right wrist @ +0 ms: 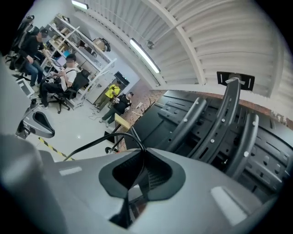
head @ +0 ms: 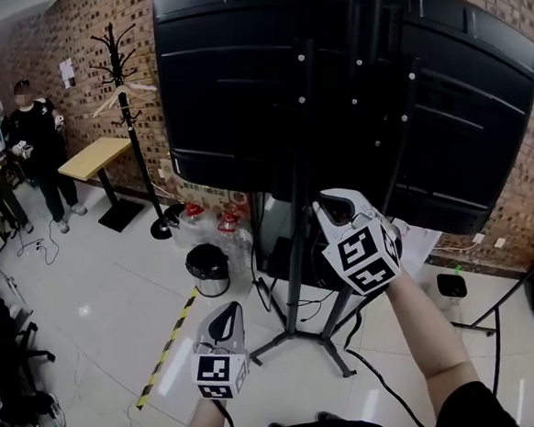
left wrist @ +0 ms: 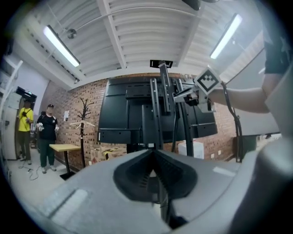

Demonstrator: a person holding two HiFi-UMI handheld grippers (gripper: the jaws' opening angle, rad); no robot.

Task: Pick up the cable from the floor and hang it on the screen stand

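Note:
A big black screen [head: 239, 90] stands on a dark wheeled screen stand [head: 297, 224], seen from behind. My right gripper [head: 325, 205] is raised beside the stand's post, just under the screen's lower edge. In the right gripper view its jaws [right wrist: 143, 150] are shut on a thin black cable [right wrist: 105, 140], which loops out of the tips and drops to the left, with the stand's rails [right wrist: 229, 114] close ahead. My left gripper [head: 227, 311] hangs lower and to the left, pointing at the stand [left wrist: 158, 114]. Its jaw tips [left wrist: 153, 150] meet; a dark strand shows in the slot, and I cannot tell what it is.
A coat rack [head: 125, 99] and a small wooden table [head: 97, 157] stand by the brick wall at left, with two people [head: 35, 134] beyond. A black bin [head: 209, 270] and water jugs [head: 194, 225] sit near the stand's feet. Yellow-black tape [head: 171, 340] runs across the floor.

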